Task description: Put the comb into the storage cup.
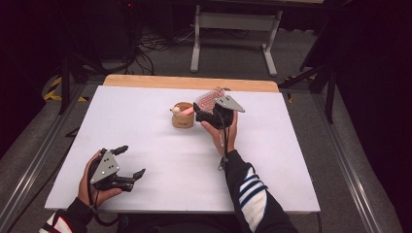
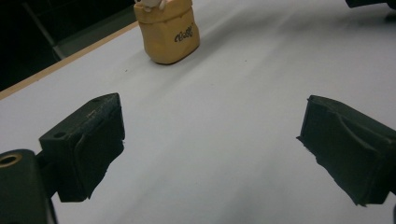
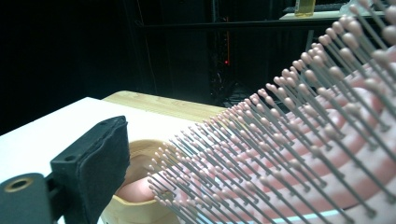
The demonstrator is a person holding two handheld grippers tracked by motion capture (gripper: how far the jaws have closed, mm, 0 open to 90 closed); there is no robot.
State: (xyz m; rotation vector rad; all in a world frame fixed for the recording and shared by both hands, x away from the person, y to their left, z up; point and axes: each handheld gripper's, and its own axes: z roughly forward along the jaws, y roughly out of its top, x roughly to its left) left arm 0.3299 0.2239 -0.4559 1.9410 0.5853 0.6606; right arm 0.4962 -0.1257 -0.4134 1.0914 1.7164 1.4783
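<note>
A pink hairbrush [image 1: 209, 98] with ball-tipped bristles [image 3: 299, 140] hangs tilted over a small tan wooden cup [image 1: 182, 119] near the middle of the white table [image 1: 155, 160]. Its pink handle end dips into the cup [image 3: 135, 205]. My right gripper [image 1: 204, 108] is shut on the brush head; one jaw stands beside the bristles and the other is hidden behind the brush. My left gripper [image 1: 133, 160] rests low at the front left, open, jaws wide apart with bare table between them [image 2: 210, 149]. It faces the cup [image 2: 169, 35] from a distance.
A pale rounded piece [image 1: 175, 110] sits at the cup's rim. The table's far edge is a bare wooden strip [image 1: 189, 82]. Behind it stand a white metal frame [image 1: 233, 22] and cables on the floor. Dark stands flank both sides.
</note>
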